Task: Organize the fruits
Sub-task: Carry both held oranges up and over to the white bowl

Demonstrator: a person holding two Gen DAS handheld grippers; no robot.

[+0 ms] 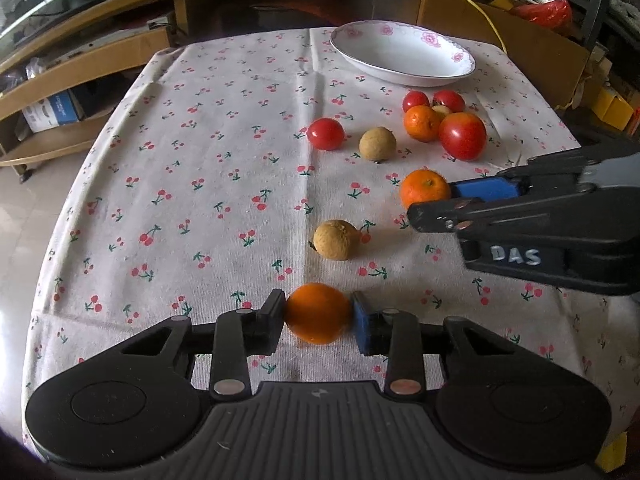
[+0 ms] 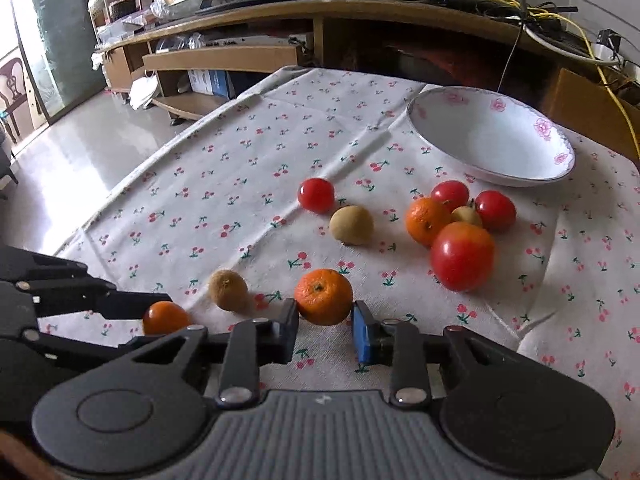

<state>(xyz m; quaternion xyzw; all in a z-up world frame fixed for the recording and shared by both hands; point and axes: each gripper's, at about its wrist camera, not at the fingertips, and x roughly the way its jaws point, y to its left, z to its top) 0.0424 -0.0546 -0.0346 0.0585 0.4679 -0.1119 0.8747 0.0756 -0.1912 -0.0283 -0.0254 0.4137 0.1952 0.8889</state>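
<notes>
Left tongs (image 1: 319,316): black two-finger gripper with one blue pad, pinching a small round orange mandarin (image 1: 318,313) between its tips, low over the cherry-print white tablecloth (image 1: 224,128). The same mandarin shows in the right wrist view (image 2: 166,317), at the end of the left tongs' fingers.

Right tongs (image 2: 325,314): same make, black fingers with a blue pad, pinching a second stemmed orange mandarin (image 2: 324,297); both tips touch its sides. In the left wrist view these tongs (image 1: 430,196) reach in from the right with that mandarin (image 1: 425,189) at their tip.

Loose fruit on the cloth:
- Brown rough-skinned round fruit (image 1: 336,239), just ahead of the left tongs and between the two pairs; also seen left of the right tongs' tips (image 2: 228,290).
- Second brown round fruit (image 1: 377,144), further ahead, with a small red tomato (image 1: 325,133) just beside it on the left, the two apart.
- Cluster ahead and to the right of both tongs: large red tomato (image 2: 462,257), third orange mandarin (image 2: 427,221), pale yellowish small fruit (image 2: 466,216) partly hidden behind them, and two small red tomatoes (image 2: 450,195) (image 2: 495,210). Members sit close together; exact contacts cannot be told.

Vessel: white shallow ceramic bowl with pink flower rim (image 2: 560,158), beyond the cluster at the far right of the cloth, holding no fruit.

Background: wooden TV cabinet (image 2: 360,12) beyond the table.
</notes>
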